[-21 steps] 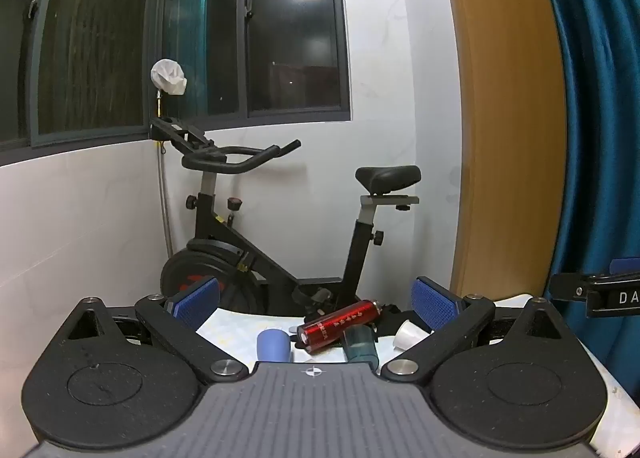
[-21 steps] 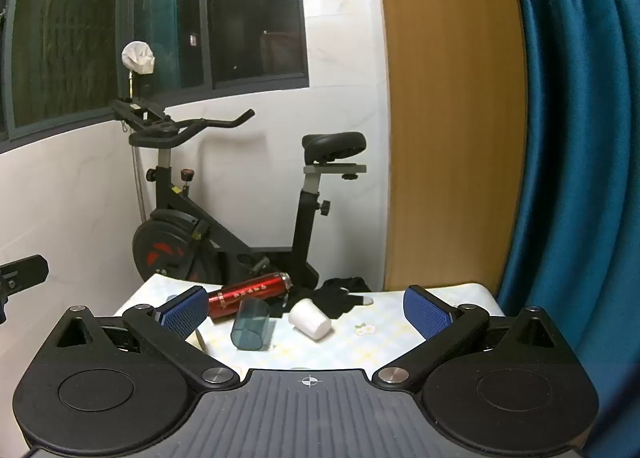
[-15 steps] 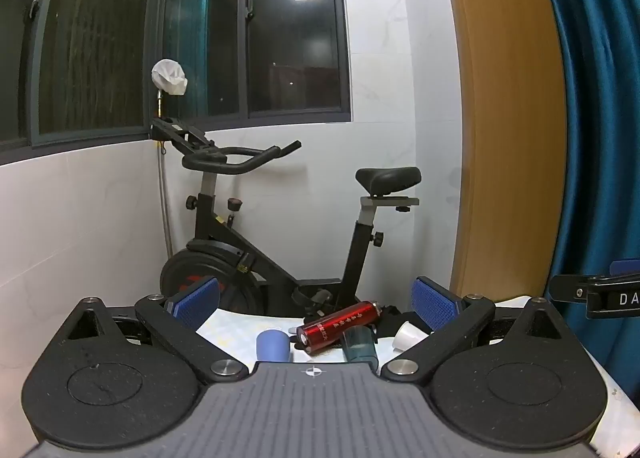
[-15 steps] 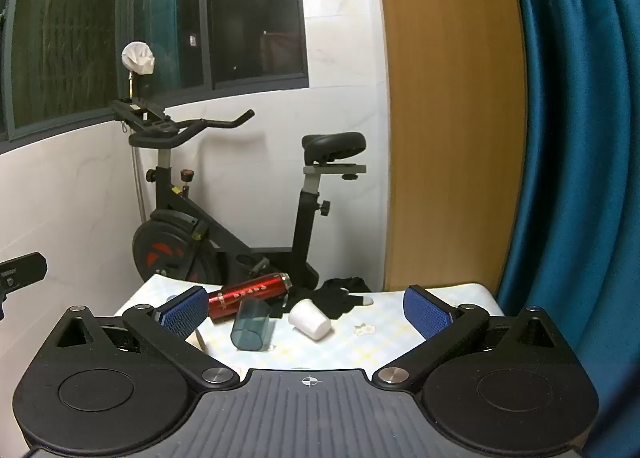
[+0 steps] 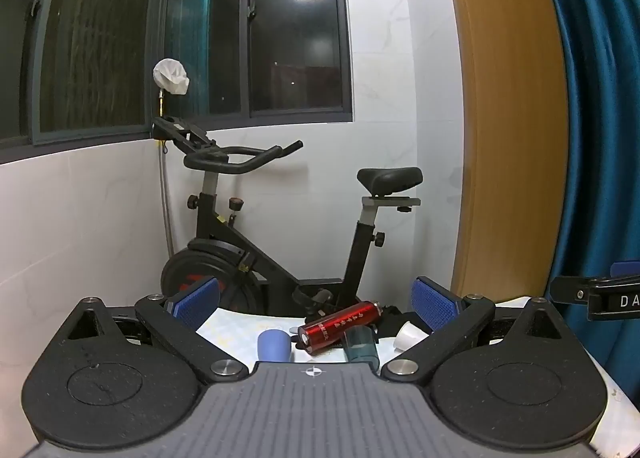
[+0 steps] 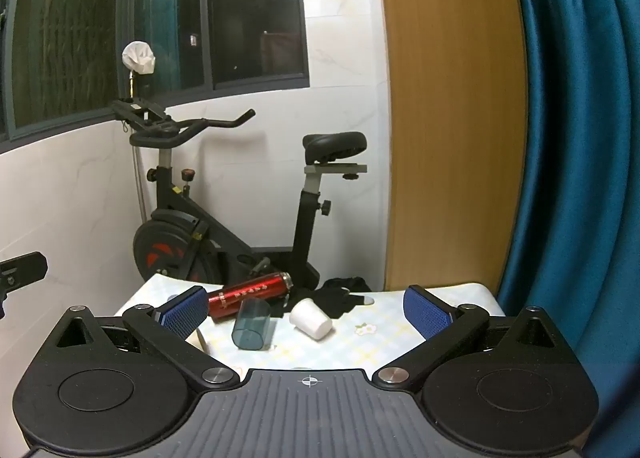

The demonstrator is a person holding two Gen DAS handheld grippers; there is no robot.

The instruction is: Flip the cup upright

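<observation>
White cup (image 6: 311, 318) on its side, nothing inside – both tools (image 5: 316, 304) (image 6: 306, 308) spread

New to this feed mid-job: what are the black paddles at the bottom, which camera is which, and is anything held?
Each picture comes from a camera on a hand-held gripper, looking forward along its two blue-padded fingers. The black parts are the gripper itself. The left gripper and the right gripper are both open and hold nothing. Ahead is a table with a checked cloth. On it lie a white cup on its side, a teal cup, a red bottle lying down, a blue cup and black gloves. An exercise bike stands behind.
</observation>
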